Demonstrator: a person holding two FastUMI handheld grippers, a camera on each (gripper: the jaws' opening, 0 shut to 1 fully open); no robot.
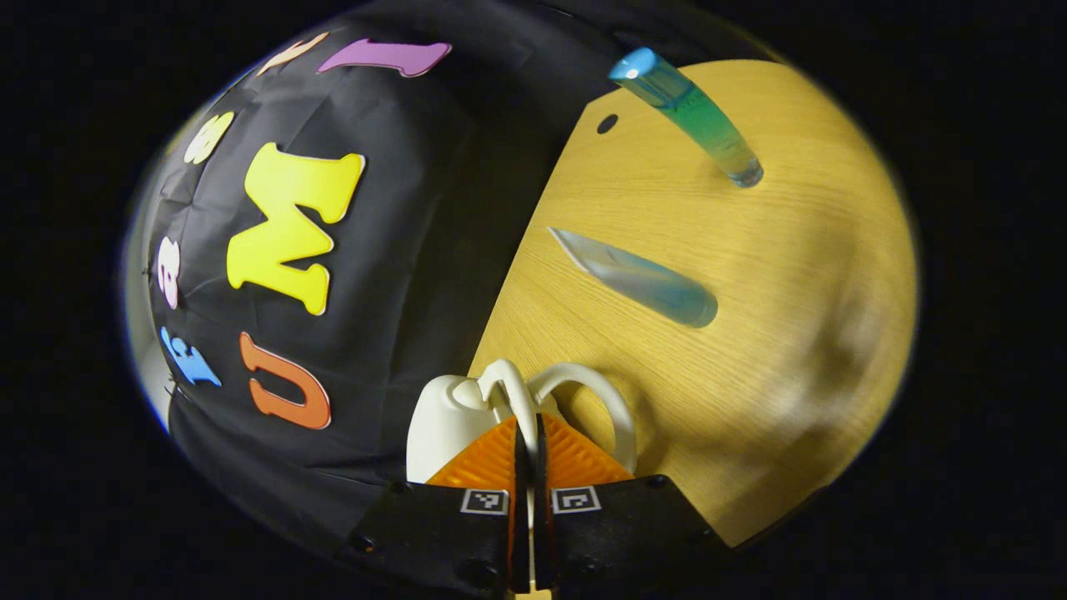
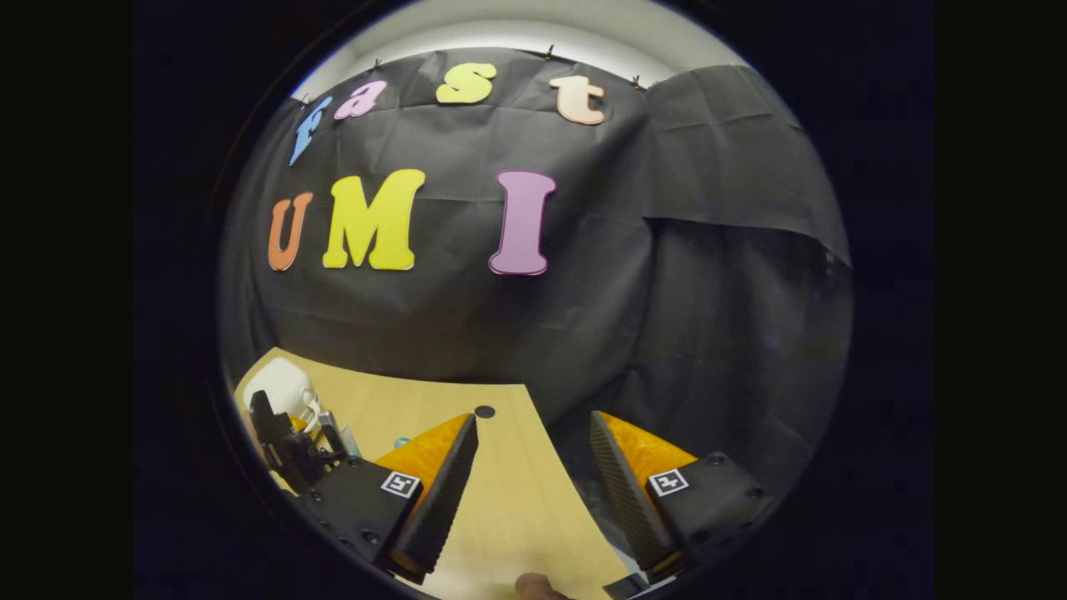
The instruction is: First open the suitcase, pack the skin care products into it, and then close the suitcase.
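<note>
Left gripper [image 1: 527, 433] was seen pressed together on a thin white loop [image 1: 517, 392] of a small white case [image 1: 446, 421], held up off the tabletop [image 1: 800, 275] near its back edge. The white piece was judged to be the suitcase or its handle or strap; it could not be told for certain, nor whether it was open.

Two skin care items were seen on the tabletop, apart from each other and from the case: a blue-green bottle [image 1: 688, 112] close to the back edge, near a small dark hole [image 1: 607, 123], and a pale blue tube [image 1: 638, 275] nearer the middle. Neither was packed.

Right gripper [image 2: 533, 475] was spread wide, nothing between its fingers, hovering over the tabletop edge by the booth wall. In the right gripper view the left gripper was seen farther off at the tabletop's far corner with the white case in it.

Judgement on progress: early stage. Opening step was in hand at best; no open lid or interior was visible. Packing of both items and closing were left to do. The right gripper was free for a pick.
</note>
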